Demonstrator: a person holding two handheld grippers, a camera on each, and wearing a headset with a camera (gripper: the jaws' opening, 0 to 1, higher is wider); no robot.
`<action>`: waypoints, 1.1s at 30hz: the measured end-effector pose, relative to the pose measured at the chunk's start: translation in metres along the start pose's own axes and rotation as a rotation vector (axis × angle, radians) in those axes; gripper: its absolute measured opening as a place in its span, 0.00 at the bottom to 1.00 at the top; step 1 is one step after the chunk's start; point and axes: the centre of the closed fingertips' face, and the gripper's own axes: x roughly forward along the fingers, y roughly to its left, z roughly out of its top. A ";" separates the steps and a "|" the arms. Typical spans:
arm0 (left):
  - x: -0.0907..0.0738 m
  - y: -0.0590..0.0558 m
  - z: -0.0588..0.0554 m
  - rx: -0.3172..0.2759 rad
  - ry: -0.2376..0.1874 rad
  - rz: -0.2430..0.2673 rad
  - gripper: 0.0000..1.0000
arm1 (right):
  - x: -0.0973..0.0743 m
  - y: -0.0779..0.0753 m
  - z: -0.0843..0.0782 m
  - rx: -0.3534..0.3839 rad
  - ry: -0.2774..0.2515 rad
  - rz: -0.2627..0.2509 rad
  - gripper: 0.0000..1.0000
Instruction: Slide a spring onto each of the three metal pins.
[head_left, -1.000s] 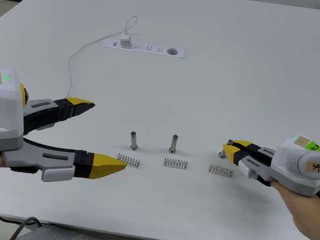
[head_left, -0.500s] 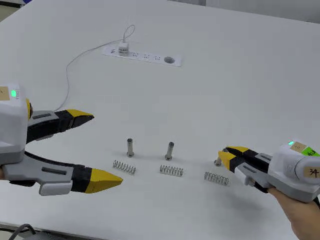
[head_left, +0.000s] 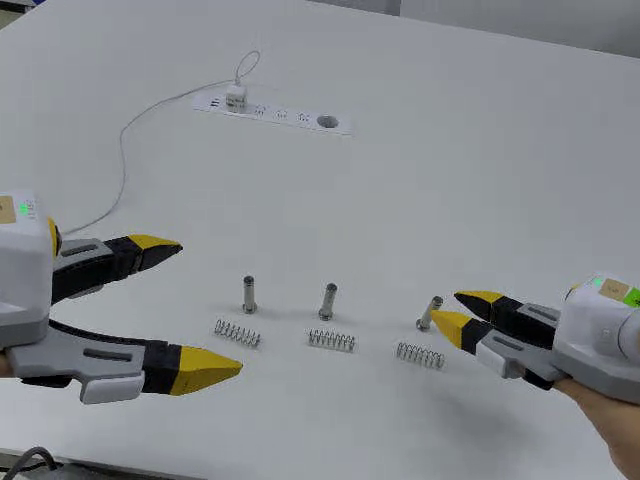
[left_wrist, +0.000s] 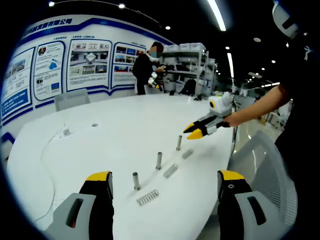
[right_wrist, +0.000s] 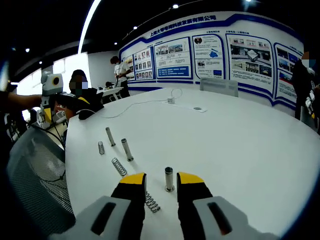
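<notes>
Three pins upright in a row on white table: left pin, middle pin, right pin. One spring lies just in front of each: left spring, middle spring, right spring.

Right gripper: jaws slightly apart, tips at right pin, gripping nothing.

Left gripper: jaws spread wide, empty.

Power strip at far side. Poster wall behind.

Bright, even light; fisheye-warped edges
</notes>
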 end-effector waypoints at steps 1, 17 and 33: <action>0.000 0.000 0.000 0.000 -0.003 0.000 0.88 | -0.001 0.003 -0.005 -0.013 0.023 0.021 0.25; 0.011 0.004 0.002 -0.033 -0.042 0.003 0.87 | 0.012 0.015 -0.046 -0.231 0.258 0.180 0.25; 0.018 0.006 -0.007 -0.049 -0.029 0.018 0.85 | 0.021 0.018 -0.060 -0.294 0.326 0.281 0.19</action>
